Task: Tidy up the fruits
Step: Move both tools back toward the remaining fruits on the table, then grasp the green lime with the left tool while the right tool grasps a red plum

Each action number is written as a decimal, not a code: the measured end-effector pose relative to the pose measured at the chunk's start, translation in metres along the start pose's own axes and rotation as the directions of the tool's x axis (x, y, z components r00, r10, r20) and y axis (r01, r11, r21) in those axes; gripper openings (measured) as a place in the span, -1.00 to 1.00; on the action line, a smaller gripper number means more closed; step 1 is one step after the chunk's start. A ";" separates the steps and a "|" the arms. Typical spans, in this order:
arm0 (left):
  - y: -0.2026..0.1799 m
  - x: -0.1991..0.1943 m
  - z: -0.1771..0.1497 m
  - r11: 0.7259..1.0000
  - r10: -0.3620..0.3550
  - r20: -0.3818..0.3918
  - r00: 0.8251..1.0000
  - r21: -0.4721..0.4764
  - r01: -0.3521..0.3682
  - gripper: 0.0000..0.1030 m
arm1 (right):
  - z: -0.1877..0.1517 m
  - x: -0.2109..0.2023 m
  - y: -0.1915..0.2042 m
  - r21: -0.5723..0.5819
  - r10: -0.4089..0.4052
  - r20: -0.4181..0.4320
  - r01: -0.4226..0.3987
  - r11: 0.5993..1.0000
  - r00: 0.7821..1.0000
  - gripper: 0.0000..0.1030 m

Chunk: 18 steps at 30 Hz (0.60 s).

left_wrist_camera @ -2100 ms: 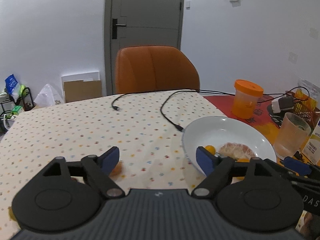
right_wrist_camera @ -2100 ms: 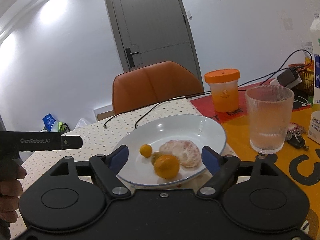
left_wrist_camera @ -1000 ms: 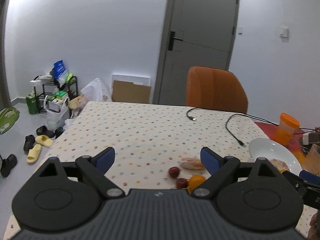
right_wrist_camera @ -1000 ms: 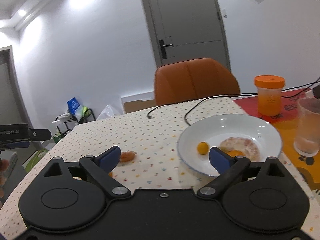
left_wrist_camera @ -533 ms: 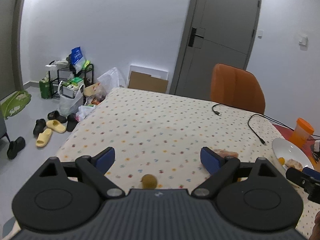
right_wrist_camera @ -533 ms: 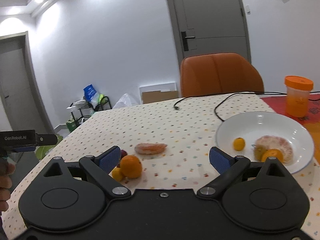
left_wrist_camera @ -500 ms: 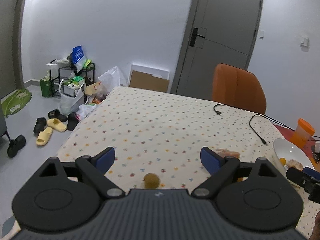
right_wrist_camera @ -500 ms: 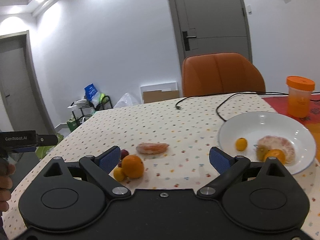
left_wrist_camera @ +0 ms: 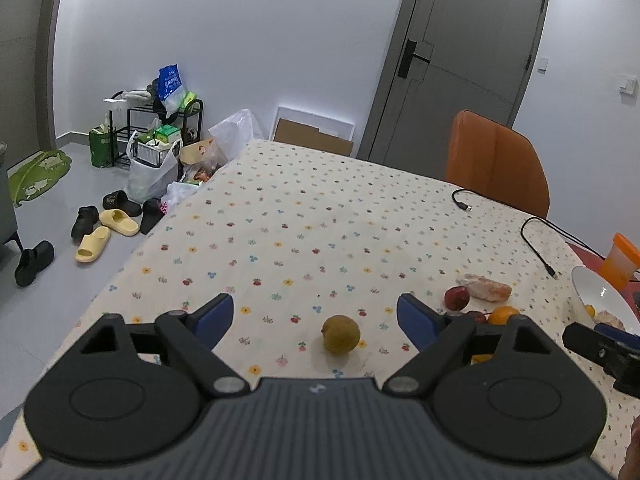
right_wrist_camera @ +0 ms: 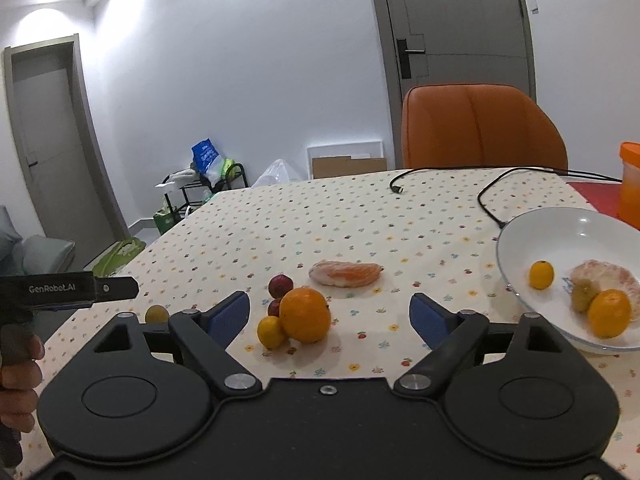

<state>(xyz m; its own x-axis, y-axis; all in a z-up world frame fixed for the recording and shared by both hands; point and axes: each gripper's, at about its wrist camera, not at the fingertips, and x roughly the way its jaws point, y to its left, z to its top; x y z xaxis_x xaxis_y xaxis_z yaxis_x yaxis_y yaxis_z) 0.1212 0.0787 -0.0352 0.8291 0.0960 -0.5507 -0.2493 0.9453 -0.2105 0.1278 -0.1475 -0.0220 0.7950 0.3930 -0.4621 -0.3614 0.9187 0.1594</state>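
Both grippers are hanging wide open, holding nothing: the left gripper [left_wrist_camera: 314, 316] is framing a greenish fruit [left_wrist_camera: 341, 334] on the tablecloth [left_wrist_camera: 304, 236], the right gripper [right_wrist_camera: 330, 314] an orange [right_wrist_camera: 305, 314] beside the white plate [right_wrist_camera: 560, 226]

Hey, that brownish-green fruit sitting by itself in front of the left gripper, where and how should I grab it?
Grip the brownish-green fruit across its widest middle, coming straight forward and down. It is roundish, stands alone on the tablecloth, and already sits between the left gripper's open fingers, nearer the right one, so shift slightly right first.
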 end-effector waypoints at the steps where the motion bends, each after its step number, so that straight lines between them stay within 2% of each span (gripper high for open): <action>1: 0.001 0.002 -0.001 1.000 0.001 -0.002 1.000 -0.002 -0.001 0.68 | 0.000 0.001 0.001 -0.002 0.003 -0.002 -0.003 1.000 1.000 0.62; 6: 0.005 0.012 -0.007 1.000 0.000 -0.028 1.000 -0.014 0.000 0.49 | 0.004 0.010 0.011 -0.030 0.021 -0.012 -0.021 0.999 1.000 0.60; 10: 0.008 0.021 -0.011 0.999 -0.010 -0.058 0.998 -0.031 0.008 0.25 | 0.010 0.020 0.022 -0.063 0.039 -0.019 -0.040 0.997 0.999 0.59; 13: 0.011 0.027 -0.013 0.998 -0.047 -0.074 0.996 -0.042 0.044 0.10 | 0.015 0.031 0.029 -0.078 0.047 -0.031 -0.049 0.996 0.998 0.54; 15: 0.010 0.029 -0.011 0.997 -0.074 -0.067 0.995 -0.044 0.071 -0.12 | 0.018 0.038 0.033 -0.088 0.051 -0.044 -0.054 0.995 0.998 0.49; 17: 0.007 0.029 -0.006 0.994 -0.108 -0.068 0.992 -0.035 0.106 -0.56 | 0.020 0.045 0.036 -0.095 0.054 -0.057 -0.060 0.994 0.997 0.46; 18: 0.005 0.029 -0.003 0.994 -0.111 -0.065 0.992 -0.029 0.110 -0.62 | 0.021 0.049 0.037 -0.099 0.055 -0.065 -0.061 0.993 0.996 0.42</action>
<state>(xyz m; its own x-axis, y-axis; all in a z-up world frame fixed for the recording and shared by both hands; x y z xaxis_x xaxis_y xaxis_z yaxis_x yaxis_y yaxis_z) 0.1423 0.0850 -0.0550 0.8172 -0.0303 -0.5756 -0.1714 0.9407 -0.2928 0.1631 -0.0933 -0.0201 0.7405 0.4393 -0.5085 -0.4558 0.8844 0.1003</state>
